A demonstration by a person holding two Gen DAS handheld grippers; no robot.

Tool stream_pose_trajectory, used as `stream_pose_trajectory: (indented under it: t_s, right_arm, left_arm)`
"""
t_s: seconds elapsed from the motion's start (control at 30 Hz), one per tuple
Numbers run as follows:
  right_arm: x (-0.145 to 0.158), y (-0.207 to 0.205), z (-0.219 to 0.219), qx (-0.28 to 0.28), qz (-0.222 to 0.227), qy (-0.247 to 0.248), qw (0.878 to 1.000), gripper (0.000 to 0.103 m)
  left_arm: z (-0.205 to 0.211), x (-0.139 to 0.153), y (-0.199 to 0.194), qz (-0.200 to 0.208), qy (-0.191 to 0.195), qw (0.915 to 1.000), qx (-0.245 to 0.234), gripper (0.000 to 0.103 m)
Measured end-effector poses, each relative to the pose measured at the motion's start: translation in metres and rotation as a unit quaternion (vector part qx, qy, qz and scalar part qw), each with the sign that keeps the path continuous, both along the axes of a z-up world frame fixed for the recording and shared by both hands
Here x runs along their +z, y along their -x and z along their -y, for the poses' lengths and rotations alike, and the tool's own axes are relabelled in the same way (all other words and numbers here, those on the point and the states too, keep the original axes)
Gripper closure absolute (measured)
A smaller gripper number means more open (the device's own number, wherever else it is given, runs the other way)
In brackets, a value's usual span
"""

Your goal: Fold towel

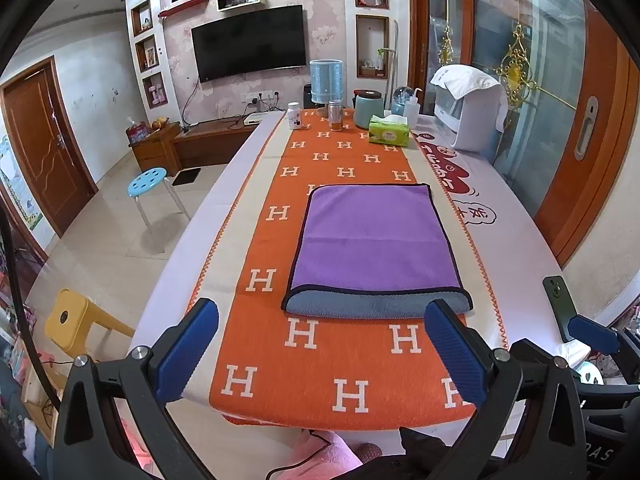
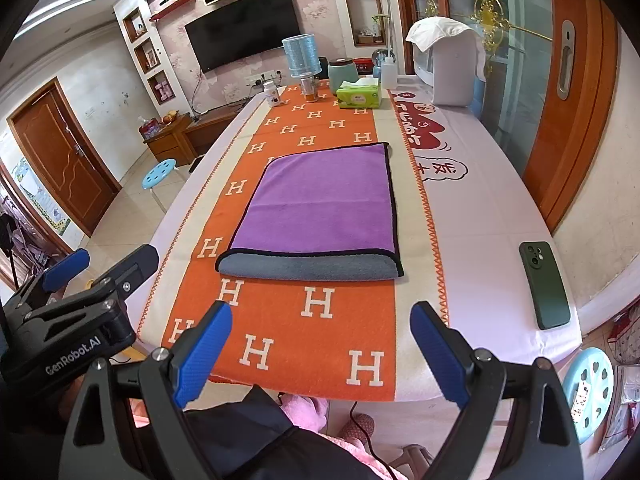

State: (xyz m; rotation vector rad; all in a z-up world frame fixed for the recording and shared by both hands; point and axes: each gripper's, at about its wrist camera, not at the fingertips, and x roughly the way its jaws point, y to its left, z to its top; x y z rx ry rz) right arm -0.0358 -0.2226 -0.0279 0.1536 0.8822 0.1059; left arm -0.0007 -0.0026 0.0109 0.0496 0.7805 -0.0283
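Note:
A purple towel [image 1: 376,236] with a black hem lies folded flat on the orange H-pattern runner [image 1: 304,360]; its grey underside shows along the near fold. It also shows in the right wrist view [image 2: 320,204]. My left gripper [image 1: 320,344] is open and empty, held near the table's front edge just short of the towel's near fold. My right gripper [image 2: 322,354] is open and empty, also at the front edge, to the right of the left one. The left gripper shows at the left of the right wrist view [image 2: 100,268].
A dark green phone [image 2: 544,284] lies on the white cloth at the right. At the far end stand a tissue box [image 1: 389,131], bottles [image 1: 294,115], a teal jar [image 1: 368,110] and a white appliance [image 1: 472,116]. A blue stool [image 1: 147,182] and yellow stool [image 1: 72,320] stand left.

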Motion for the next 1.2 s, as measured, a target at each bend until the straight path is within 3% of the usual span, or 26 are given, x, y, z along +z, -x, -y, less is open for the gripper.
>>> stream_pose_trajectory:
  t_s: [1.2]
  right_arm:
    - [-0.0028,-0.0017,0.0067,-0.001,-0.002,-0.001,1.0,0.012]
  left_arm:
    - [0.0067,0.0037,-0.0001,0.005,0.0,1.0,-0.002,0.001]
